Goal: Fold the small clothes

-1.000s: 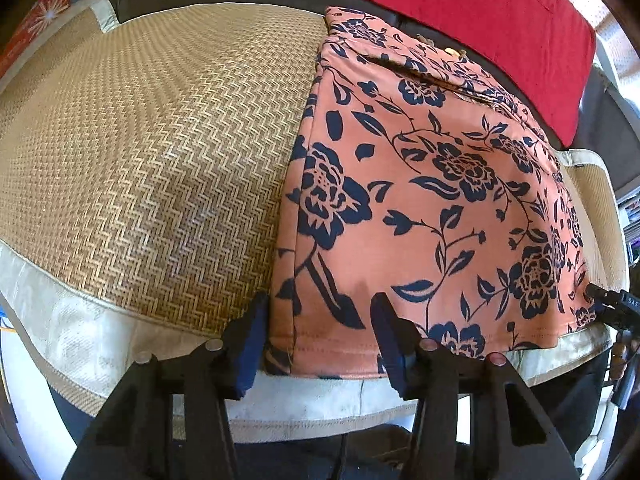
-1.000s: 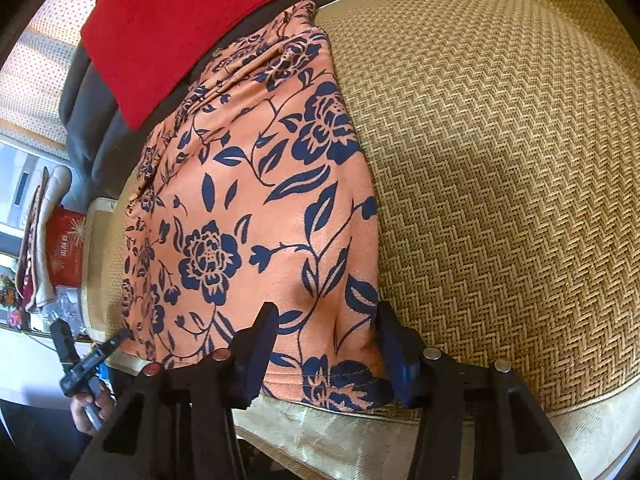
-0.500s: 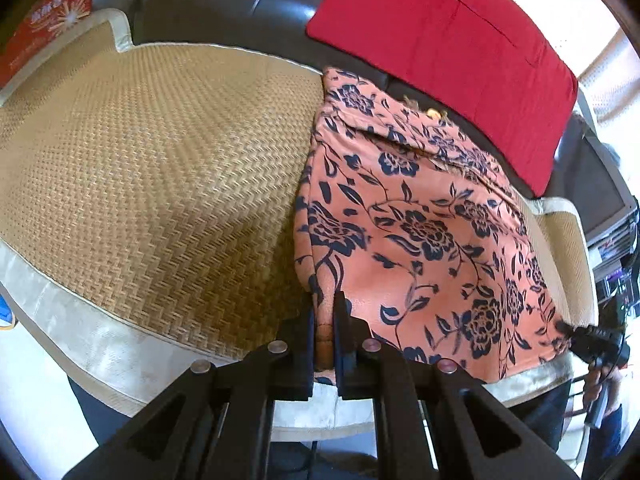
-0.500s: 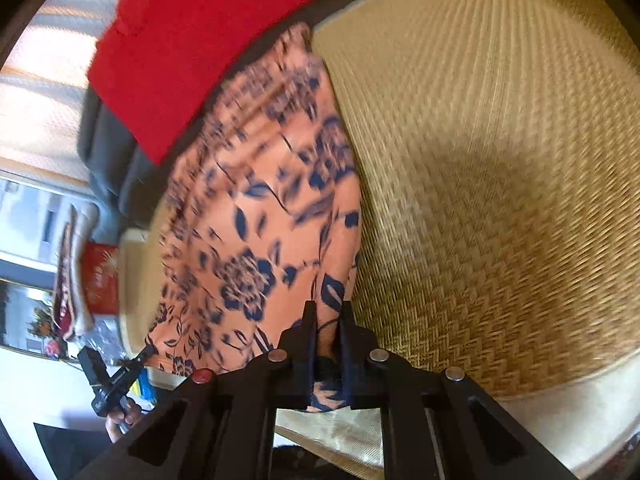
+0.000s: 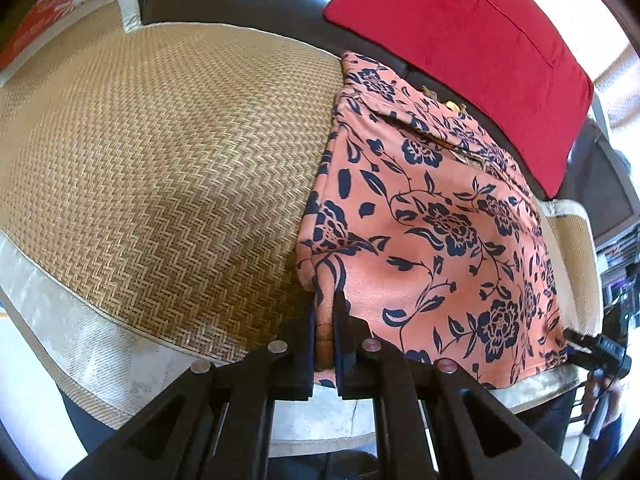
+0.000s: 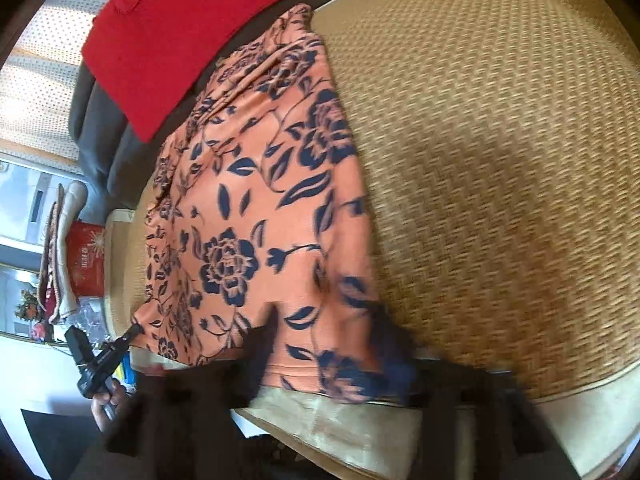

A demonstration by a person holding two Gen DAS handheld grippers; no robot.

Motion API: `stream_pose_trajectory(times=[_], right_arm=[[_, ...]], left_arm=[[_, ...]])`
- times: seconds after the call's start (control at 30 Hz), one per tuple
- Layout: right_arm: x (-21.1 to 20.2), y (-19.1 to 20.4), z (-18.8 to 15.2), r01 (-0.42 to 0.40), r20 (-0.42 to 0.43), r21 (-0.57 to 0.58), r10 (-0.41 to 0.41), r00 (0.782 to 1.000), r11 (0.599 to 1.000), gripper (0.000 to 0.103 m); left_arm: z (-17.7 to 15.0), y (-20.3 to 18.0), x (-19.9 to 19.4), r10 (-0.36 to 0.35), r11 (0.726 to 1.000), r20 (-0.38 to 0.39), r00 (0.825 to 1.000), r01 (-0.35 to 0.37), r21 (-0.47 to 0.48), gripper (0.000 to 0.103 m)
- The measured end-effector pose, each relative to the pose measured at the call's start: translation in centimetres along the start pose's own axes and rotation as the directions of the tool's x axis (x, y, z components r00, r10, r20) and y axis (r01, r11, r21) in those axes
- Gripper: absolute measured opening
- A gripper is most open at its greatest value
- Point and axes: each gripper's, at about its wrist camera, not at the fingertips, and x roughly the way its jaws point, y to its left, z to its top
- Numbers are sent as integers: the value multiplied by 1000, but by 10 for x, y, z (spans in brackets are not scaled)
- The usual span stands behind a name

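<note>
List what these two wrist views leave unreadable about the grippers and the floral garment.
- Right gripper: right wrist view, motion blur smears the fingers; whether they touch the floral garment is unclear. Its jaws have just been opening.
- Garment's near hem: left wrist view, the shut left gripper covers the pinched part.
- Garment's far end: both views, bunched against the red cushion; garment type unclear.

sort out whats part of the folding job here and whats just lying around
Part of the job: floral garment; left gripper, shut on its near corner; right gripper, jaws just opened around the hem.

Lying about: red cushion; woven mat; red box.
</note>
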Motion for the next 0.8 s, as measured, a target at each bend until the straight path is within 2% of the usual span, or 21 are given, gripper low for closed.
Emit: stream_pose_trajectory(times=[0.1,0.13,0.17,0.23,0.3,0.4,0.53,0.57,0.63,0.7,0.8], right_arm=[[10,3,-2,43,-30,-11,-43,999,999,60],[13,1,-2,48,-42,-2,-48,998,999,41],[15,-5,-3,45,-63,29,-43,997,999,17],[15,-10,-5,50,-64,49,-47,997,998,9],[5,-13,-5,22,-43,77,-19,999,997,8],[-22,-19,-4,-65,34,123,61,998,990,7],[-17,-40,-9,-141,41,191,135,990,971,7],[-17,-47,-11,-186,53,225,179,982,956,7],[-24,-44,-11,-233,87,220,219,972,947,7],[-28,-42,-8,-236,99,198,220,970,951,7],[-9,-51,-9,-209,56,242,201,978,948,7]], left_arm=[[0,7,1,1,1000,-3,1000,-2,-11,8],[-1,7,4,4,1000,-4,1000,-4,-12,8],[-2,8,3,2,1000,-5,1000,-2,-14,8],[-3,6,0,-2,1000,7,1000,2,-14,8],[-1,4,-11,-8,1000,40,999,9,-18,8],[4,-1,-25,-12,1000,92,996,13,-4,8],[3,8,-8,14,999,29,999,-13,-29,8],[2,6,-10,3,999,37,999,-2,-34,8],[2,1,-18,-10,1000,64,998,11,-21,8],[1,-2,-17,4,1000,61,998,-4,3,8],[-3,5,9,47,999,-38,998,-48,-14,8]])
